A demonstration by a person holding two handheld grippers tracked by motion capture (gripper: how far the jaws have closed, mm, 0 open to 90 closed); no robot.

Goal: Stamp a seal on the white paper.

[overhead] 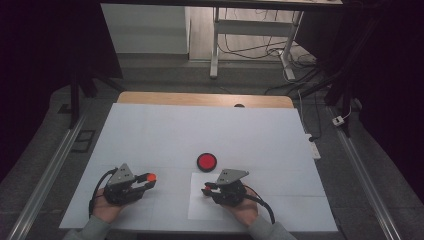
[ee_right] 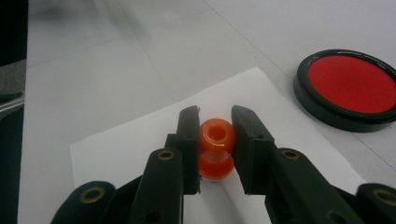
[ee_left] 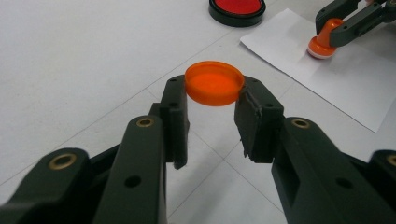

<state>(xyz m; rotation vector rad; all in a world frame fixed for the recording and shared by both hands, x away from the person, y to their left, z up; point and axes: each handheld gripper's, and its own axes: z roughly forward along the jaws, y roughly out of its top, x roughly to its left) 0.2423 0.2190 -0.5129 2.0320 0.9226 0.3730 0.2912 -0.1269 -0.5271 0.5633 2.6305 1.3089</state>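
In the high view we find the left gripper (overhead: 148, 181) holding a small orange cap (overhead: 151, 176) at its tips, just above the white table cover (overhead: 150, 135), while the right gripper (overhead: 206, 188) holds an orange stamp (overhead: 205, 189) over the near-left part of a white sheet of paper (overhead: 200, 207). A round red ink pad (overhead: 206, 161) in a black case lies ahead of the right gripper and slightly to its left, near but apart from the sheet. In the left gripper view the jaws pinch the orange cap (ee_left: 214, 83) by its rim at their very tips, hollow side up; the cap is empty as far as we can see. Ahead and to the right of these jaws the other gripper presses the stamp (ee_left: 321, 43) down on the paper (ee_left: 327, 79), and the ink pad (ee_left: 237, 9) sits farther ahead, uncovered. In the right gripper view the jaws clamp the waisted orange stamp (ee_right: 216, 149) between them, base down on the sheet (ee_right: 140, 140); whether the base fully touches the paper we cannot tell there. The ink pad (ee_right: 350, 88) lies ahead and to the right of these jaws, its black case filled with a level red surface. We judge the work well advanced: the cap is off, the pad stands open, and the stamp is at the paper. No printed mark is visible on the sheet. Lifting the stamp away and recapping it appear to remain.
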